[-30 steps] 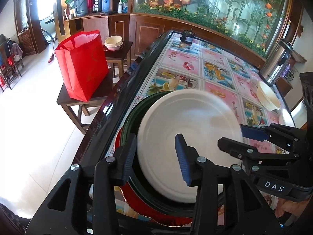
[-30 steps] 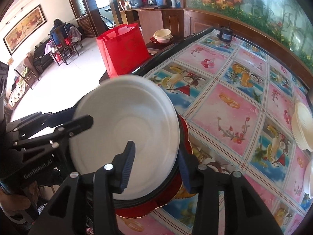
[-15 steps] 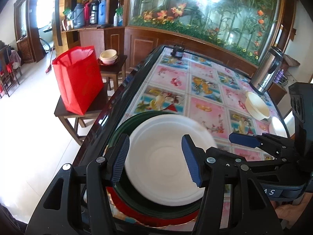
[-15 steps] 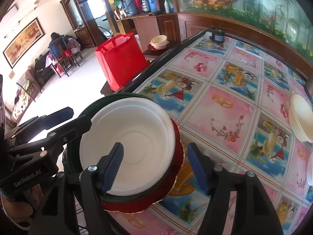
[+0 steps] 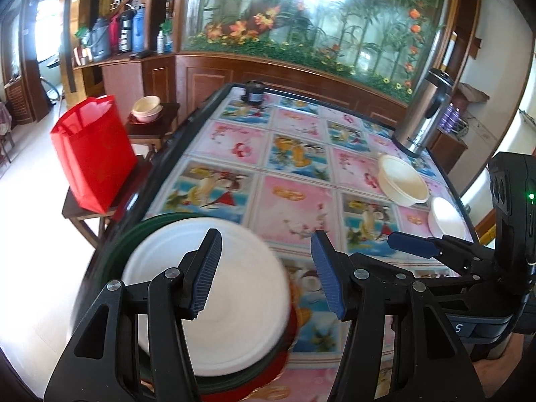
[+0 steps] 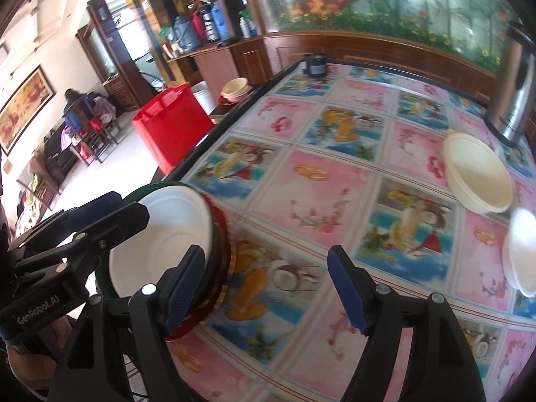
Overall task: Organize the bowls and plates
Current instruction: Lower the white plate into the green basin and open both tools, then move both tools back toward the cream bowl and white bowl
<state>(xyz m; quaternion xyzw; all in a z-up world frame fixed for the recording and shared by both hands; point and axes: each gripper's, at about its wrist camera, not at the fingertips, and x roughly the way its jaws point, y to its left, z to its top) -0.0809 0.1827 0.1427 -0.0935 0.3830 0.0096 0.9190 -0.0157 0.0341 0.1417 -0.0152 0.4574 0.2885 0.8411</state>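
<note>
So I've got both grippers up over the near left corner of the table (image 5: 301, 154), the one with the fruit-and-flower patterned cloth. The white plate (image 5: 234, 301) sits on top of a dark green plate (image 5: 134, 234), which is on a red plate (image 6: 221, 288) with a gold rim, all stacked right at that corner edge. My left gripper (image 5: 266, 273) has just been opening and its blue pads now stand apart with nothing pinched; in the left wrist view the left pad overlaps the white plate but I see no squeeze on it, and the right pad hangs over bare cloth. My right gripper (image 6: 266, 283) has just been opening too, and it's spread wide, nothing between the jaws except tablecloth; the plate stack is just off to its left, next to the left pad. Each gripper shows up in the other's camera, off to the side of the stack. Over on the far right side of the table there's a cream bowl (image 6: 477, 174) and a smaller white bowl (image 6: 522, 251) just beside it at the edge, well apart from the plates. A steel thermos jug (image 5: 423, 114) stands behind the cream bowl. Off the table to the left there's a red bag (image 5: 93, 154) on a low stool, and another 2 stacked bowls (image 5: 146, 109) on a small side table beyond it. Stack's a bit blurry in both views.
</note>
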